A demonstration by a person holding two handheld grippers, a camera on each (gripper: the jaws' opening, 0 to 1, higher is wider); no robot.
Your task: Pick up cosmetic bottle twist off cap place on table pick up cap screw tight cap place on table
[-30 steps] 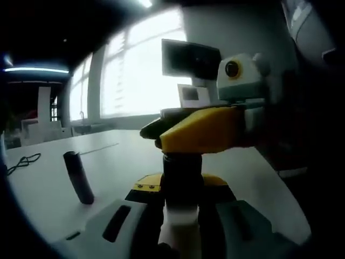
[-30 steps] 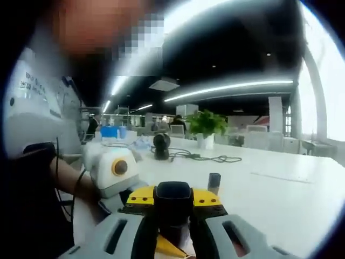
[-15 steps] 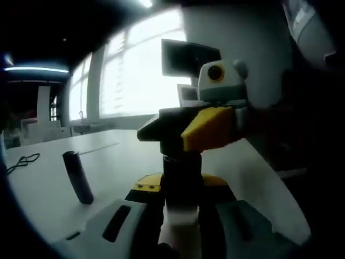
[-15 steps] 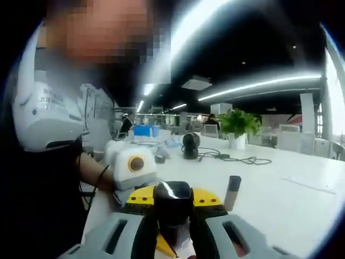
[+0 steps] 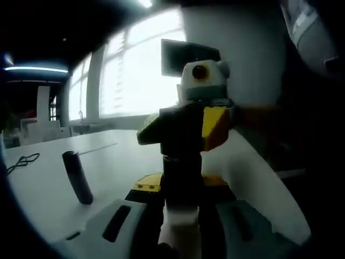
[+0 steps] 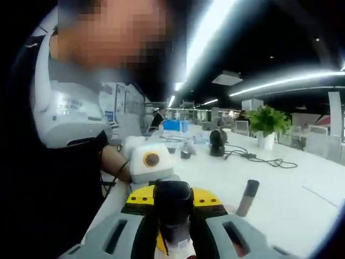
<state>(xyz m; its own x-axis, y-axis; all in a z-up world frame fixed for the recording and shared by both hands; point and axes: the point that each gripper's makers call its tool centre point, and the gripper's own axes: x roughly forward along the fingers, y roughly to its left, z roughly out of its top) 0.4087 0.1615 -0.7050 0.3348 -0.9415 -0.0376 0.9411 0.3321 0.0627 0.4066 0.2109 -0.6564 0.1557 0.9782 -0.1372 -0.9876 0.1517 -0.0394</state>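
Observation:
In the left gripper view, my left gripper [image 5: 182, 218] is shut on the white body of the cosmetic bottle [image 5: 181, 222], held upright above the table. The bottle's dark neck rises to the black cap [image 5: 182, 141]. The right gripper [image 5: 182, 137] comes in from the right and is clamped on that cap. In the right gripper view, my right gripper [image 6: 172, 216] is shut on the black cap [image 6: 172, 200]. The left gripper's white and yellow body lies just behind and below it, held by a person's hand.
A slim dark tube [image 5: 78, 178] stands tilted on the white table [image 5: 48, 189], left of the bottle; the same tube [image 6: 247, 197] shows in the right gripper view. A black cable [image 6: 259, 159], a potted plant [image 6: 266, 123] and a person's dark sleeve [image 6: 59, 205] are nearby.
The right gripper has rolled around the cap; its yellow jaw and camera box swung leftward in the left gripper view. The right gripper view turned with it. The bottle and left gripper stayed still.

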